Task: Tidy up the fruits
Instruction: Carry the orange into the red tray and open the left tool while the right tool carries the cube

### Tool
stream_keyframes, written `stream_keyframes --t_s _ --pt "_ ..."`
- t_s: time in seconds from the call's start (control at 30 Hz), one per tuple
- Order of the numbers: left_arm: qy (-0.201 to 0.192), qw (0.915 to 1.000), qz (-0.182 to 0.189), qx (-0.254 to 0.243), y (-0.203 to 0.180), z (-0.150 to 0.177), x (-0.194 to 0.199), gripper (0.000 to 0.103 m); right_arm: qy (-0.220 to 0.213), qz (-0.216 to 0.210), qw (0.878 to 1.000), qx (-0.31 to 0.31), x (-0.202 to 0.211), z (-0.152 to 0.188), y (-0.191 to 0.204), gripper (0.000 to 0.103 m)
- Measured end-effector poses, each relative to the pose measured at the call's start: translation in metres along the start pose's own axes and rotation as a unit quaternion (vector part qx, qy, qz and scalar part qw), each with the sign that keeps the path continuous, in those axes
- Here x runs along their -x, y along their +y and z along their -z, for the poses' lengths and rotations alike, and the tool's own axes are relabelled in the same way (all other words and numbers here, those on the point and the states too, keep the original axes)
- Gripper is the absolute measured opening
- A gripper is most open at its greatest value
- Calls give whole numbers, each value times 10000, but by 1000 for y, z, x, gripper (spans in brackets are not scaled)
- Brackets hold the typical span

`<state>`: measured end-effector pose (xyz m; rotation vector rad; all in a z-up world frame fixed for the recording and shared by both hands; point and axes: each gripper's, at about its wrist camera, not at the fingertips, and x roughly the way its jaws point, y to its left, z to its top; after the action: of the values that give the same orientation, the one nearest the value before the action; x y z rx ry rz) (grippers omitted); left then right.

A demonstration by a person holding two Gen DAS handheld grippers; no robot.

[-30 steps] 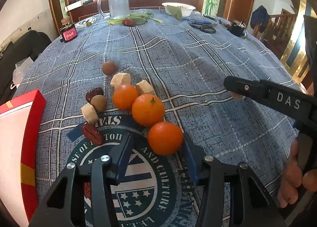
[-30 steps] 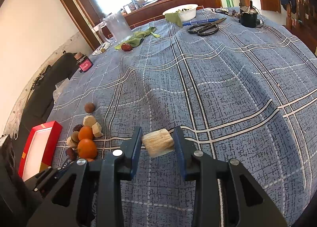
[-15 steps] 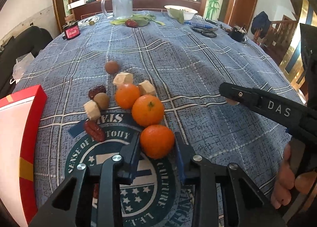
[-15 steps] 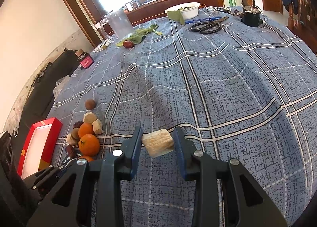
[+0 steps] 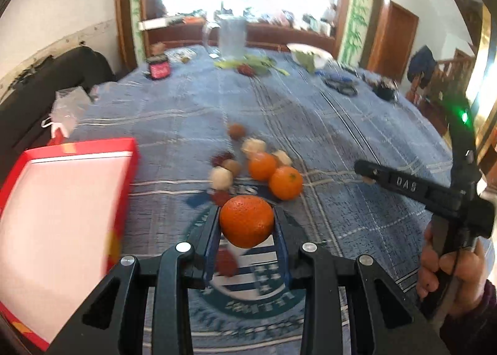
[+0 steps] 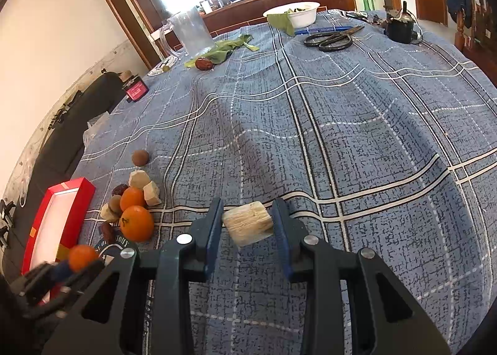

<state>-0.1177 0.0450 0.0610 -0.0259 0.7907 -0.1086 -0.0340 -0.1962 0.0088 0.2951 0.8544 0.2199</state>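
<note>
Fruit lay split between the two tools and the blue plaid tablecloth [image 6: 341, 144]. Nearest the left wrist camera, the left gripper [image 5: 247, 224] pinched a mandarin [image 5: 247, 221] between its blue pads, raised clear of the round emblem printed on the cloth. The right gripper [image 6: 248, 224], gripped by a hand [image 5: 450, 274], clamped a pale fibrous chunk [image 6: 248, 223] above the cloth. Just to the left of the held mandarin sat a red tray [image 5: 62, 215] with a white floor. Beyond the emblem the loose pile rested on the cloth: two more mandarins [image 5: 285, 182] touching each other, several pale chunks [image 6: 138, 179], dark red dates [image 5: 222, 158] and a brown round fruit [image 6: 140, 158] a little apart at the far side. Well beyond, near the table's far edge, stood a clear jug [image 6: 189, 30], green leaves [image 6: 226, 47], a white bowl [image 6: 299, 15] and black scissors [image 6: 330, 40].
</note>
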Motion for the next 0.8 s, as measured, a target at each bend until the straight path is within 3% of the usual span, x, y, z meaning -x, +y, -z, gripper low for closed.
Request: stream_keyframes --t_s 0.23,0.47,0.63,0.8 --pt "-523 9965 -455 466 54 -4 42 32 -190 78 9993 324 3 2 11 34" --pt "-868 9851 -1134 954 116 5 73 32 -189 -52 9985 503 7 8 33 34" --pt "-913 9744 -1611 1278 154 18 83 32 -75 -571 9957 724 9 16 80 34" --pt "-839 9687 -1741 1561 185 34 86 32 -3 -1190 9835 1364 15 22 159 34"
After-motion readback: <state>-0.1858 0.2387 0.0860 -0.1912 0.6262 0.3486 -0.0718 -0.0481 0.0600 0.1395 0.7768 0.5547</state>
